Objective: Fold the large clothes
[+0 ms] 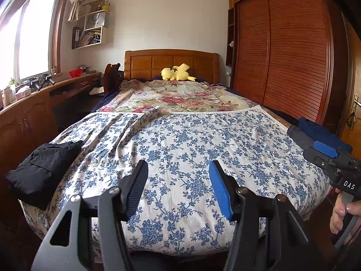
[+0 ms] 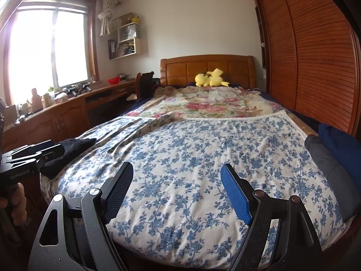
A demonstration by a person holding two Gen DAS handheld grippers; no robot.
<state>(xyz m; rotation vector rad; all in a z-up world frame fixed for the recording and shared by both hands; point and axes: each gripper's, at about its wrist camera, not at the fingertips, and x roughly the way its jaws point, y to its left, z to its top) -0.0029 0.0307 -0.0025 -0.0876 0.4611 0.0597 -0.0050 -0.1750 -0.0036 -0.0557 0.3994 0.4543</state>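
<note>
The bed (image 1: 278,118) runs from 6 o'clock up to its headboard at 12. A blue-flowered cloth (image 1: 191,149) covers the near half, a rose-patterned blanket (image 1: 180,97) the far half. A yellow plush (image 1: 177,72) lies at 12, a black garment (image 1: 42,171) at 9, and folded dark clothes (image 2: 334,155) at 3.

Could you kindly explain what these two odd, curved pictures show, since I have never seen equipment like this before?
No robot is here: a person holds a two-finger gripper in each hand, with a wide-angle camera on each looking along its fingers. One picture is from the left gripper, the other from the right gripper. Both stand open and hold nothing. They hover over a bed where a blue-flowered cloth lies spread out. A folded black garment lies at its left edge, and dark blue and grey clothes lie at its right. A yellow plush toy rests by the headboard.
</note>
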